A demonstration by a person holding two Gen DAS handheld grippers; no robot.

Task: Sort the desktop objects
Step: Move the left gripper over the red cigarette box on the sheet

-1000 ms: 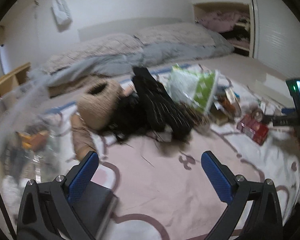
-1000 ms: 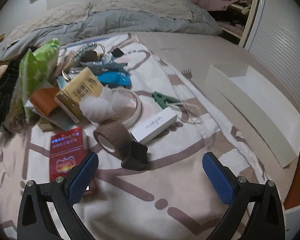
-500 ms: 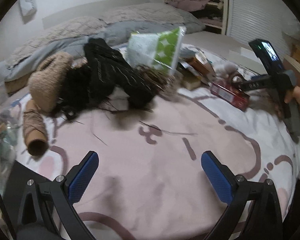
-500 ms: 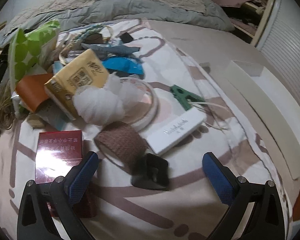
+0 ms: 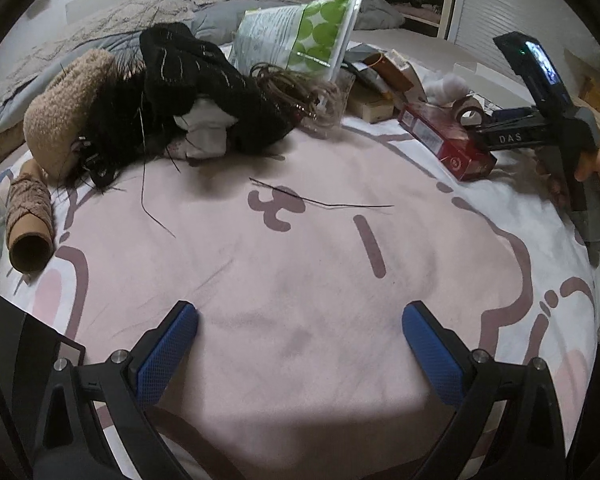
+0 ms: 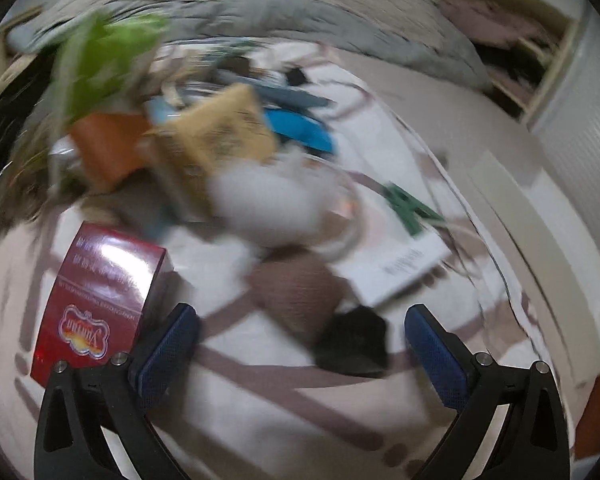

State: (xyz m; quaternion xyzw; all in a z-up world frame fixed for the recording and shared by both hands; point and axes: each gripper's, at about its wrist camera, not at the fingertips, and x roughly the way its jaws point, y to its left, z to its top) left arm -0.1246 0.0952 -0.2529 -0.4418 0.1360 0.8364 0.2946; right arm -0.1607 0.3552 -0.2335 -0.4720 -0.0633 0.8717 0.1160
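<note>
The right tool (image 6: 302, 330) gaped wide and empty, just near of the brown tape roll (image 6: 296, 294) and black block (image 6: 354, 344). The roll looked light and soft; grip across its sides. The left tool (image 5: 300, 330), equally open, held nothing.

Red box (image 5: 446, 140), green-dotted bag (image 5: 300, 32), pink sheet (image 5: 300, 280).

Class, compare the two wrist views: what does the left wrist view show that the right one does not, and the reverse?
Left wrist view only: a tan fuzzy hat, a cardboard tube wrapped in brown yarn and the right hand-held gripper's grey body.

Right wrist view only: a flat white box, a green clip and a small black block.

Both: the red box and the brown tape roll.
</note>
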